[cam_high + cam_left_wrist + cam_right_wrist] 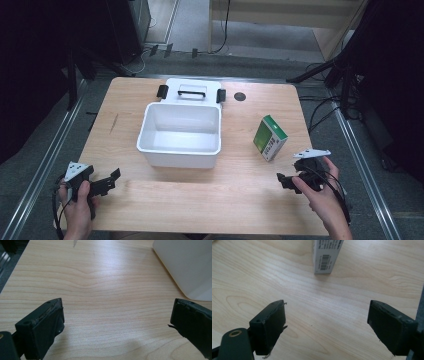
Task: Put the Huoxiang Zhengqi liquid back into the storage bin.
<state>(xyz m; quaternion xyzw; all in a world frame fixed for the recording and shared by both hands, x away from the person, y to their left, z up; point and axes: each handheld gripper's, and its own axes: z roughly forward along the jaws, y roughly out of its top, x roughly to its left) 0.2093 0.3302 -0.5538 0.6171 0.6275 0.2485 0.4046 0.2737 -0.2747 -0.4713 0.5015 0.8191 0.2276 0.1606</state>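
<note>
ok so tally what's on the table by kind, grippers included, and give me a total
White bin: 1
White lid with black latches: 1
Green and white carton: 1
Grippers: 2, left gripper and right gripper
Total: 5

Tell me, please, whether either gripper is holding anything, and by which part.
Nothing is held: the left gripper and right gripper are both open over bare table.

White bin (180,131), open, lid behind it, mid-table; green/white box (270,137) tilted, just right.
</note>
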